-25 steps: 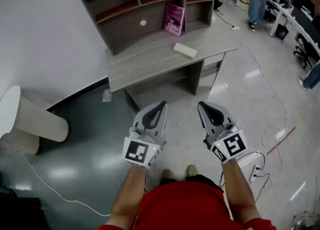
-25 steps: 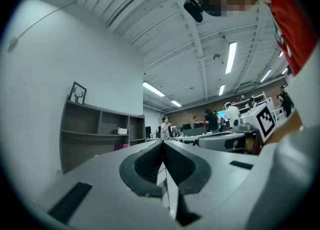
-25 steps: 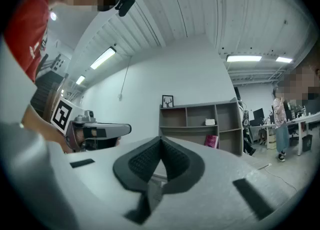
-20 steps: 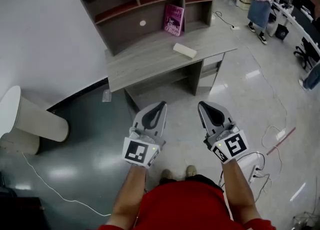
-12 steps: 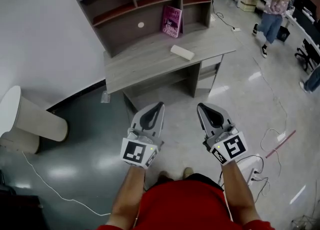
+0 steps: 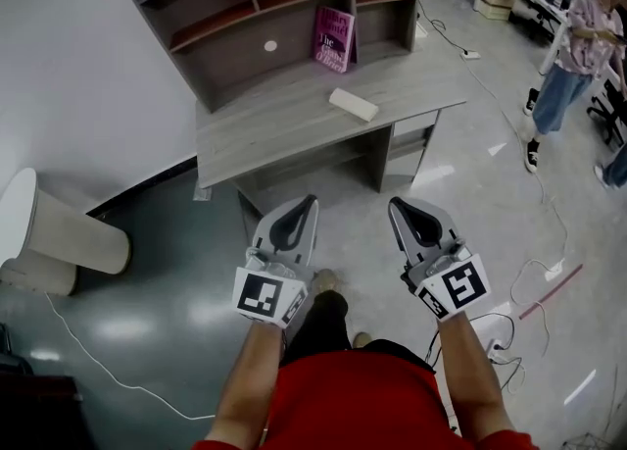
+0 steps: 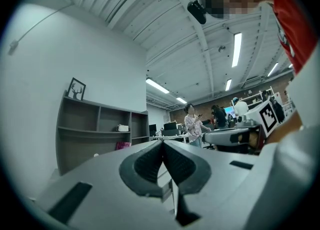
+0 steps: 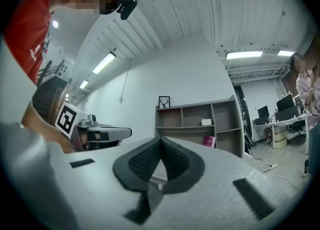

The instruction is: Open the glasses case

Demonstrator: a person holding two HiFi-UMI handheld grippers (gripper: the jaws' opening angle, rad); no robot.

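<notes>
**A:** Where is the thing we need?

**B:** The pale cream oblong glasses case (image 6: 353, 104) lies flat on the grey wooden desk (image 6: 265, 134). It's at twelve o'clock from both grippers and well apart from them. A pink book (image 6: 334, 38) leans in the shelf at eleven o'clock of it. The case looks closed and untouched.

**A:** And the jaws?

**B:** The left gripper (image 6: 312, 201) is fully closed, pad against pad, with nothing between them. The right gripper (image 6: 394, 203) is the same: pressed together and empty.

**A:** So what could go wrong from here?

**B:** I see three risks. If either gripper reaches the case with its jaws closed like this, its tip will only shove the case. The case is loose on a smooth top and sits near the desk's edge at four o'clock, so a push that way could send it to the floor. And if one gripper pries at the lid while the other isn't pinning the base, I'd expect the whole case to lift or spin rather than open.

**A:** Can you see the hinge side?

**B:** No, the case is too small in the head view to tell. Prying from the wrong edge is another risk.
</notes>
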